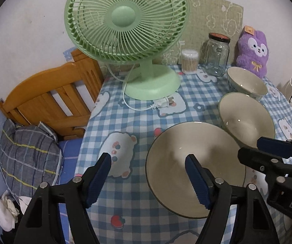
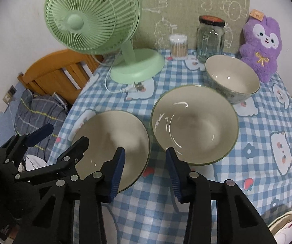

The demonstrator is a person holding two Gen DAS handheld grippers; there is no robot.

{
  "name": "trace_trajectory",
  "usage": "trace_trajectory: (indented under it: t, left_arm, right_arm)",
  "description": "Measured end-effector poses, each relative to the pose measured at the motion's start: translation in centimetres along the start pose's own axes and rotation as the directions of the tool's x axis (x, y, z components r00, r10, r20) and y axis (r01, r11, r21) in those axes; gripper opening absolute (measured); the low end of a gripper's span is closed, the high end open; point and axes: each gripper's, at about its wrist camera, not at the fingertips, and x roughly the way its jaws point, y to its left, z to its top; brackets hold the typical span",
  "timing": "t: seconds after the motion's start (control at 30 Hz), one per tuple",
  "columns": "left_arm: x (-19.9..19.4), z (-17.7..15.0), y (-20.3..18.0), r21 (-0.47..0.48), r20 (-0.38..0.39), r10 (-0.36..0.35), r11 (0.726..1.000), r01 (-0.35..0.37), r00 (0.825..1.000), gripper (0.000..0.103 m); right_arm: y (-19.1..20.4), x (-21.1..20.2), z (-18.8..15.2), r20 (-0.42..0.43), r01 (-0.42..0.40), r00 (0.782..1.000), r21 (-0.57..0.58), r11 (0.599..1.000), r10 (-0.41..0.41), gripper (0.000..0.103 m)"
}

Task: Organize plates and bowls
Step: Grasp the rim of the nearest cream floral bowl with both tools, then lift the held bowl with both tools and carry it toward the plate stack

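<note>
Three cream bowls with green rims stand in a row on the blue checked tablecloth (image 1: 125, 207). The widest bowl (image 1: 172, 174) (image 2: 113, 134) is nearest, a middle bowl (image 1: 247, 120) (image 2: 196, 126) is behind it, and a smaller patterned bowl (image 1: 247, 83) (image 2: 231, 77) is farthest. My left gripper (image 1: 148, 162) (image 2: 66, 136) is open. Its jaws straddle the widest bowl's left rim without touching it. My right gripper (image 2: 145, 158) (image 1: 255, 148) is open too, one finger over the widest bowl's right side and the other at the middle bowl's near rim. Neither holds anything.
At the table's back stand a green desk fan (image 1: 125, 22) with its cord and plug (image 1: 162, 103), a tub of cotton swabs (image 1: 189, 62), a glass jar (image 1: 217, 55) and a purple plush toy (image 1: 252, 50). A wooden headboard (image 1: 50, 93) and bedding (image 1: 28, 154) lie beyond the left edge.
</note>
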Motion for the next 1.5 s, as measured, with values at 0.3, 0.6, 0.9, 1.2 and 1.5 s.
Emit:
trace_trajectory:
  t: [0.3, 0.6, 0.9, 1.2, 1.5]
  left_arm:
    - [2.2, -0.5, 0.1, -0.013, -0.060, -0.027, 1.000, 0.026, 0.998, 0.052]
    - [3.6, -0.9, -0.6, -0.015, -0.098, -0.073, 0.997, 0.071, 0.993, 0.031]
    - [3.5, -0.8, -0.6, -0.024, -0.089, -0.060, 0.998, 0.058, 0.994, 0.030]
    - [3.1, -1.1, -1.2, -0.011, -0.070, -0.035, 0.999, 0.034, 0.997, 0.030]
    - [2.2, -2.0, -1.6, -0.051, -0.093, -0.032, 0.998, 0.028, 0.995, 0.028]
  right_arm:
    - [0.0, 2.9, -0.1, -0.062, 0.014, 0.998, 0.012, 1.000, -0.013, 0.030]
    - [0.1, 4.1, -0.2, -0.082, 0.012, 0.997, -0.001, 1.000, -0.012, 0.018]
    - [0.4, 4.7, -0.2, -0.085, 0.014, 0.996, -0.019, 1.000, -0.016, 0.017]
    - [0.1, 4.7, -0.6, -0.078, 0.008, 0.997, -0.037, 0.999, -0.010, 0.016]
    - [-0.1, 3.1, -1.8, -0.077, 0.010, 0.997, -0.052, 0.999, -0.014, 0.013]
